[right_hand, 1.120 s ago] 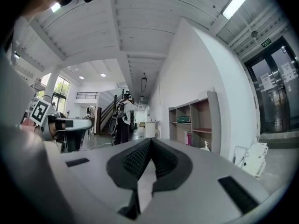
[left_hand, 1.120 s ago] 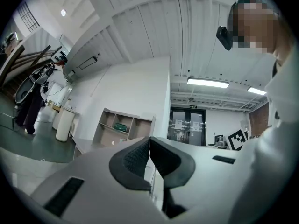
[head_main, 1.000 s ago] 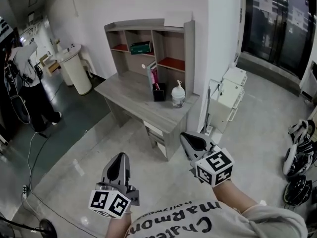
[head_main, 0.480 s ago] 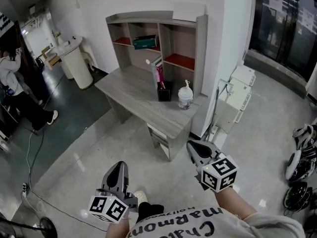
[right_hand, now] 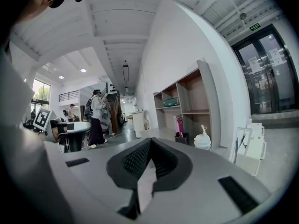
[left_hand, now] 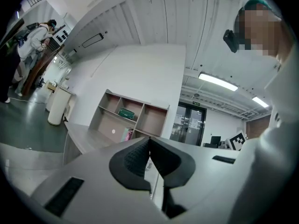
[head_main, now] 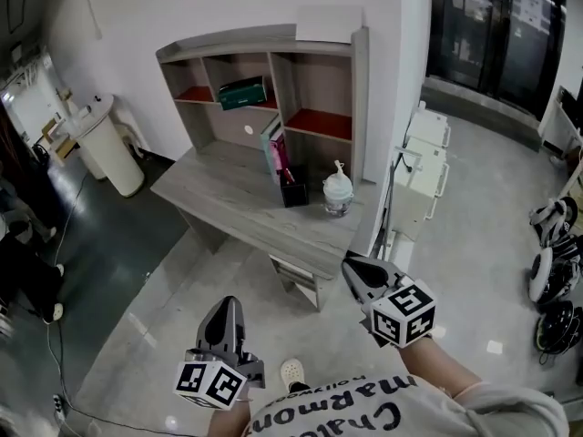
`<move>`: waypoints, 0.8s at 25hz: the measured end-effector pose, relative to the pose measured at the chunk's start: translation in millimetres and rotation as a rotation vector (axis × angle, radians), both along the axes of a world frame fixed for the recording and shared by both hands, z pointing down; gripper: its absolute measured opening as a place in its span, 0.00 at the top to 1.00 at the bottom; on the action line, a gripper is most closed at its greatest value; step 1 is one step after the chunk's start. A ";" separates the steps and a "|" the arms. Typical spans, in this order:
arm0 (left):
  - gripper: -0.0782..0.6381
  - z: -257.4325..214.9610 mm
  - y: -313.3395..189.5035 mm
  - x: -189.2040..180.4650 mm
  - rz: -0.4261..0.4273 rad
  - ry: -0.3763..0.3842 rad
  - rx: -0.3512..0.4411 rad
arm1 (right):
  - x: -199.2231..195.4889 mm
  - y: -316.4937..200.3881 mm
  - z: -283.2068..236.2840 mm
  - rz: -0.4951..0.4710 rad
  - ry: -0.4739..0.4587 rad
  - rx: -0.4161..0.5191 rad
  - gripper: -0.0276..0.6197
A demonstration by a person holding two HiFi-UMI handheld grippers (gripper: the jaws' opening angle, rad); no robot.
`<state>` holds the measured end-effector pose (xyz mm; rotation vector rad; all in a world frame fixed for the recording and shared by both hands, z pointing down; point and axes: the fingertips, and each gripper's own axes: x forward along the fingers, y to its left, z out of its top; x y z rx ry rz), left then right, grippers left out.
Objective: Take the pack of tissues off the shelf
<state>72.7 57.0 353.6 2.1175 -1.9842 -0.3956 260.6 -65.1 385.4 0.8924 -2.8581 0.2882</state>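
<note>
Progress is only the walk-up: the shelf [head_main: 273, 39] looms nearer than a second ago, left tongs [head_main: 228, 304] and right tongs [head_main: 352, 264] are both pressed together on nothing, and the green pack of tissues [head_main: 242, 92] sits in its upper middle cubby, well out of reach.

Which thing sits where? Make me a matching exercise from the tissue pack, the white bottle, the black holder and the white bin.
1 tissue pack
2 white bottle
3 black holder
4 white bin

a on the floor, left of the desk
b on the desk, beside the upright books
c in an upper compartment of the shelf
d on the desk, nearest the shelf's right side panel

Pairs: 1-c, 2-d, 3-b, 4-a
</note>
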 end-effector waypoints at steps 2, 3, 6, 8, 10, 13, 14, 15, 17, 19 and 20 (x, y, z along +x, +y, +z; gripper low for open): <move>0.87 -6.1 -19.7 -19.9 0.028 -0.005 0.001 | -23.8 -12.5 -7.0 0.011 -0.010 -0.001 0.94; 0.87 -11.1 -29.0 -30.0 0.041 -0.011 0.007 | -36.1 -18.4 -10.4 0.014 -0.016 -0.002 0.94; 0.87 -26.3 -53.1 -60.9 0.066 -0.043 0.029 | -73.2 -33.3 -20.4 0.023 -0.029 0.001 0.94; 0.87 -34.0 -68.7 -81.4 0.073 -0.064 0.036 | -96.7 -42.7 -28.0 0.027 -0.029 0.017 0.94; 0.87 -41.0 -83.4 -97.6 0.089 -0.078 0.041 | -117.5 -52.4 -36.1 0.036 -0.031 0.035 0.94; 0.87 -50.8 -98.2 -119.8 0.114 -0.110 0.045 | -147.3 -64.1 -46.7 0.048 -0.043 0.058 0.94; 0.87 -54.1 -101.5 -127.8 0.123 -0.119 0.052 | -157.5 -66.6 -49.5 0.049 -0.045 0.063 0.94; 0.87 -56.7 -103.8 -135.6 0.131 -0.123 0.058 | -167.3 -68.2 -51.7 0.049 -0.048 0.067 0.94; 0.87 -58.5 -106.6 -149.4 0.145 -0.119 0.065 | -184.9 -69.6 -54.0 0.047 -0.054 0.074 0.94; 0.87 -57.2 -109.4 -160.1 0.157 -0.112 0.070 | -199.7 -70.4 -54.1 0.040 -0.054 0.083 0.94; 0.87 -55.8 -110.6 -164.7 0.160 -0.106 0.073 | -206.2 -70.5 -52.6 0.034 -0.047 0.087 0.94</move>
